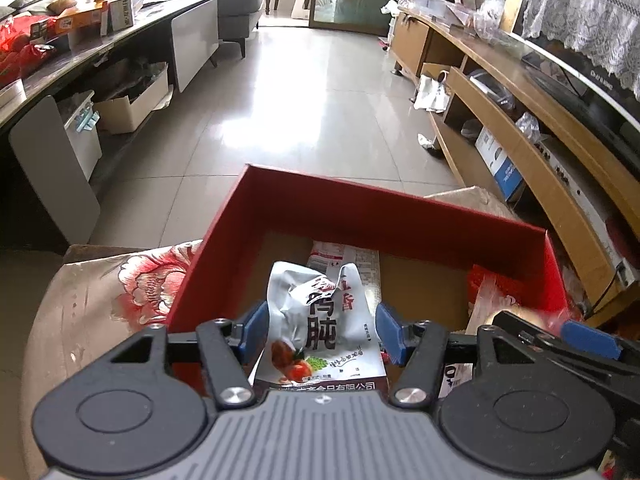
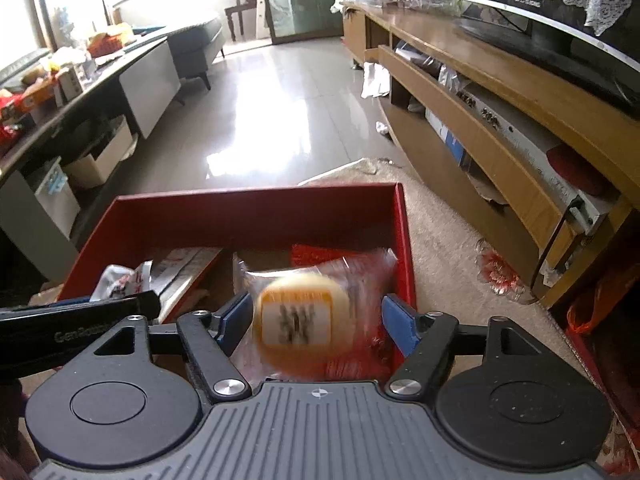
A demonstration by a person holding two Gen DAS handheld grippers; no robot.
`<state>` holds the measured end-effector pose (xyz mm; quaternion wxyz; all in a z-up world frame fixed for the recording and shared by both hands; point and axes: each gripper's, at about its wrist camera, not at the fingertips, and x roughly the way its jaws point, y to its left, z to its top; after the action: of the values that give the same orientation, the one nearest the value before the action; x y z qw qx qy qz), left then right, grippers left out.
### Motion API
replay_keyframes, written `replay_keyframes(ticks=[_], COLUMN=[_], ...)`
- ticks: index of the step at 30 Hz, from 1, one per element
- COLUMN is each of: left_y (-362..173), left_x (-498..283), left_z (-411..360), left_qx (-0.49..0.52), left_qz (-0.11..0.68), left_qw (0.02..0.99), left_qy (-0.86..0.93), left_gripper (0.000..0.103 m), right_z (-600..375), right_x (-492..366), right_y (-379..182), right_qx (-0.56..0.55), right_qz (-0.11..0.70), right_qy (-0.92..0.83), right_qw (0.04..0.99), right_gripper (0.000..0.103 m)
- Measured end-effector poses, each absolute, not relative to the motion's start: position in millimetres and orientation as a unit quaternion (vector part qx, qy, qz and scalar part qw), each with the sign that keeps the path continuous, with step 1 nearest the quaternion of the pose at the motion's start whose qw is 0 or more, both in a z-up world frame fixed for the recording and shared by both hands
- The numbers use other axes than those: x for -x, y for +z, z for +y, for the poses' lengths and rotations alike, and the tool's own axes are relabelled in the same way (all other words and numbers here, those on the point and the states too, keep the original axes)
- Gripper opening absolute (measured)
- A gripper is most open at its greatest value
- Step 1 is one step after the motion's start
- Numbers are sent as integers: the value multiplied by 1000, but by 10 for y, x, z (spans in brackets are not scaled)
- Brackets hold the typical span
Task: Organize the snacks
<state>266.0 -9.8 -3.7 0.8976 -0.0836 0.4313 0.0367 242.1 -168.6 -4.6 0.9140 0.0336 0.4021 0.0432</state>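
Red cardboard fills the middle of both wrist views: your two grippers point down into an open red box [image 1: 360,216] that sits on a floral-patterned cloth [image 1: 132,292], seen at lower left of the left-wrist frame.

Your left gripper [image 1: 322,330] frames a crumpled white snack pouch [image 1: 320,320] printed with dark characters and a picture of food. The pouch lies between the blue pads [image 1: 390,332], which stand a little clear of it on the right side and close to its edge on the left; the jaws are parted, not clamped. Behind it, flat on the brown floor of the box, lies a second white packet [image 1: 352,256]. At the lower right of that frame your other tool's black arm and a blue pad reach in over a red wrapper.

Your right gripper [image 2: 318,320] brackets a clear-wrapped round pastry [image 2: 300,320] with an orange-bordered label, blurred, near the right wall of the box. Its blue pads [image 2: 398,324] stand off the wrapper on both sides, so this grip is released too. A red packet [image 2: 320,254] lies just behind the pastry. At left centre of this frame the white pouch shows again beside your left tool's black body.

Beyond the box are pale glossy floor tiles [image 2: 280,100], a wooden media cabinet [image 2: 500,92] along the right, and a dark counter [image 1: 80,52] loaded with boxes at upper left.
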Motion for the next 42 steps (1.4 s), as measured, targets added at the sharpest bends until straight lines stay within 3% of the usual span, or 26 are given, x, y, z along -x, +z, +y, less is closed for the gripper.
replay_keyframes(ticks=[27,42], left_y=[28,-163], left_x=[-1839,-1626], left_z=[265,433], left_qx=[109,144], left_qz=[450,492], left_qw=[886,859], left_qy=[26,15], left_gripper=[61,61], right_z=[-1542,-1264], right_x=[-1774,-1506], right_y=[36,-257], right_qx=[8,9], right_qz=[415,480], right_qy=[61,103], right_qw=[908,871], right_gripper=[81,83])
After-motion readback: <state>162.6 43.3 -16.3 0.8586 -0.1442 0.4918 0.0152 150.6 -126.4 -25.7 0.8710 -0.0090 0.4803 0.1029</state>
